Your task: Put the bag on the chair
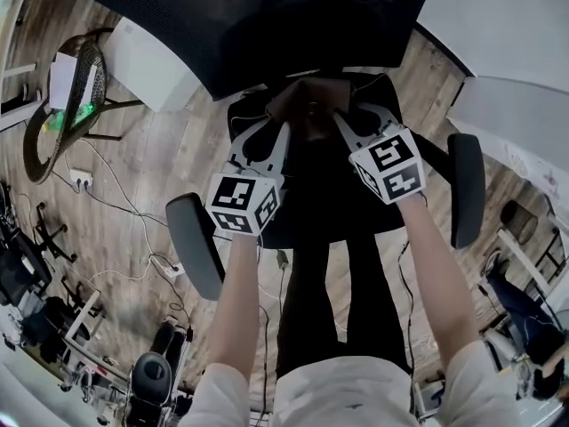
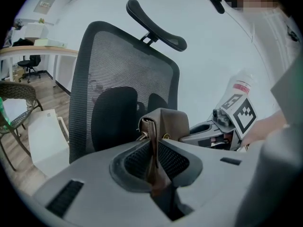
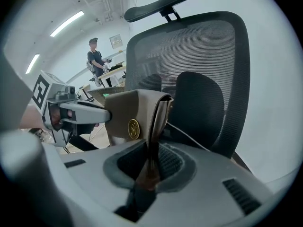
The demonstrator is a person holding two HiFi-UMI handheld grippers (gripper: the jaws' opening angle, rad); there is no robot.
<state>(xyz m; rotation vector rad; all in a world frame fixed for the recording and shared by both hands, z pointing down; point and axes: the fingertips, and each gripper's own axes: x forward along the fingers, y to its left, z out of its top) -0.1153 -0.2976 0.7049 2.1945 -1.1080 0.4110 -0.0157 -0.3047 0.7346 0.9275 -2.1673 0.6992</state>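
The black mesh chair (image 2: 118, 70) stands just beyond both tools, its backrest rising ahead of their tips and its headrest (image 2: 156, 25) above them. The seat lies beneath them, with an armrest out to either side. The brown bag (image 3: 125, 110) hangs between the two tools, over the seat and in front of the backrest; whether it touches the seat cannot be made out. The left tool (image 2: 153, 145) is clamped narrow on a thin edge of the bag. The right tool (image 3: 152, 149) pinches the opposite edge. A round gold emblem (image 3: 134, 129) sits just left of the right tool's tips.
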